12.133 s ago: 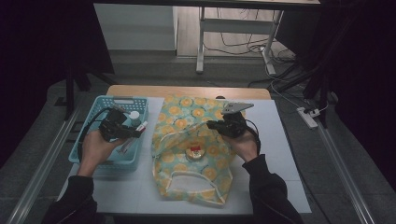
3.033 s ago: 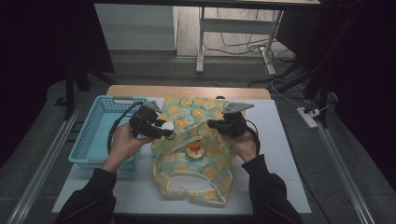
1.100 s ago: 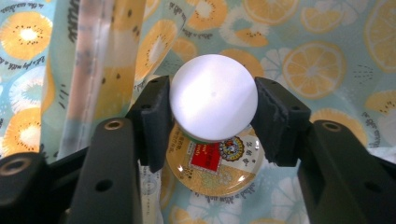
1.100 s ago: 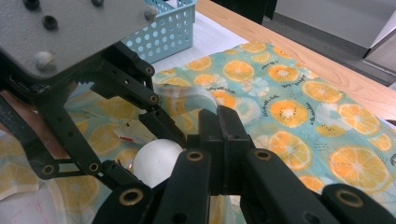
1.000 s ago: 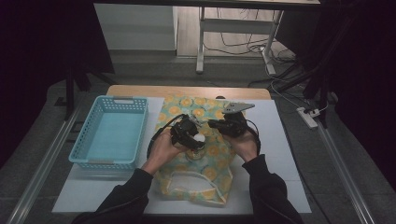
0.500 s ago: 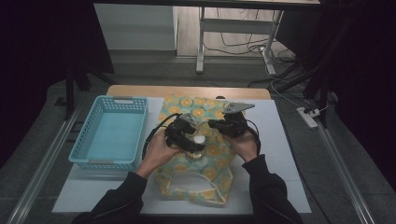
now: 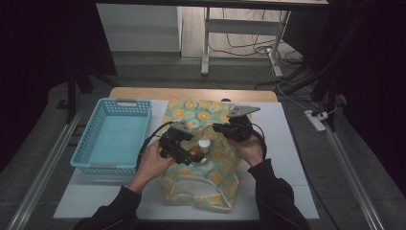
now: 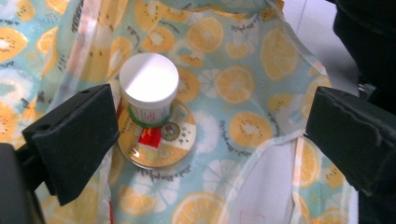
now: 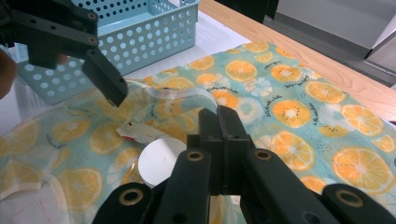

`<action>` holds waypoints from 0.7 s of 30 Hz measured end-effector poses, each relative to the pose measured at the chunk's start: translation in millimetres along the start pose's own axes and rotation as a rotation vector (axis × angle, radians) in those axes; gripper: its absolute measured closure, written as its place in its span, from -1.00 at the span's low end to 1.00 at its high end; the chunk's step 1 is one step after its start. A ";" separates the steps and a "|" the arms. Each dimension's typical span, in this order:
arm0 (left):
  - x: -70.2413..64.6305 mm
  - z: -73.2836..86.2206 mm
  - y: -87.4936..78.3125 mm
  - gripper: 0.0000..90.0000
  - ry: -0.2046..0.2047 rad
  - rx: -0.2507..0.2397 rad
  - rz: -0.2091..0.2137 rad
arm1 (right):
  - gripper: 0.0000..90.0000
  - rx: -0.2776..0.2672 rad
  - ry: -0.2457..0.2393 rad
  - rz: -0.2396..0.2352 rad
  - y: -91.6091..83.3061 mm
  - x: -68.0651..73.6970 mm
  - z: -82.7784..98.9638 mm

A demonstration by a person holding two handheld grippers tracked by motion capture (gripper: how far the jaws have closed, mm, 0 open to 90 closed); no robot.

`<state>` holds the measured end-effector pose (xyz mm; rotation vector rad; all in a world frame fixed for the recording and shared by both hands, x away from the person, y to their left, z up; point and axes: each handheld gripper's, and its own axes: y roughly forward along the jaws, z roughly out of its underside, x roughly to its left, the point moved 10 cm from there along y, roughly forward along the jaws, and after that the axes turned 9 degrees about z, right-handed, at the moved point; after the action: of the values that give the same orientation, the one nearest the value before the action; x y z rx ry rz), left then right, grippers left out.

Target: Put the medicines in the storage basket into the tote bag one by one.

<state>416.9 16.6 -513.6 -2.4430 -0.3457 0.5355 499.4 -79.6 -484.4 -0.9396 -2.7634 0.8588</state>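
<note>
The white-capped jar [image 8: 149,91] stands upright on a round tin lid [image 8: 157,142] inside the fruit-print bag [image 7: 201,158], at the middle of the bench [image 7: 287,158]. The left gripper [image 7: 189,148] hangs over it with its jaws wide apart; they have just been opening, and the jar sits beside the left pad, no longer pressed, so it looks freshly set down. The right gripper [image 9: 219,126], at 3 o'clock from the jar, has its jaws pressed fully together on the bag's upper edge, probably to keep the mouth open for loading. The blue basket [image 7: 112,136], at 9 o'clock, is likely where the items come from.
</note>
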 end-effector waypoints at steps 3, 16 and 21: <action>-3.4 4.6 -1.8 -0.97 0.004 -0.004 0.001 | 1.00 0.001 0.001 -0.002 0.1 0.4 0.1; -13.6 26.3 0.8 -1.00 0.025 0.016 -0.011 | 1.00 0.001 0.000 -0.008 -0.3 2.3 0.2; -15.9 35.1 1.8 -1.00 0.009 0.008 -0.006 | 1.00 -0.001 -0.003 -0.010 -0.7 2.7 0.0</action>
<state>387.2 27.2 -535.8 -2.4354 -0.3464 0.5227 496.8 -78.4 -484.2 -0.9250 -2.7683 0.8582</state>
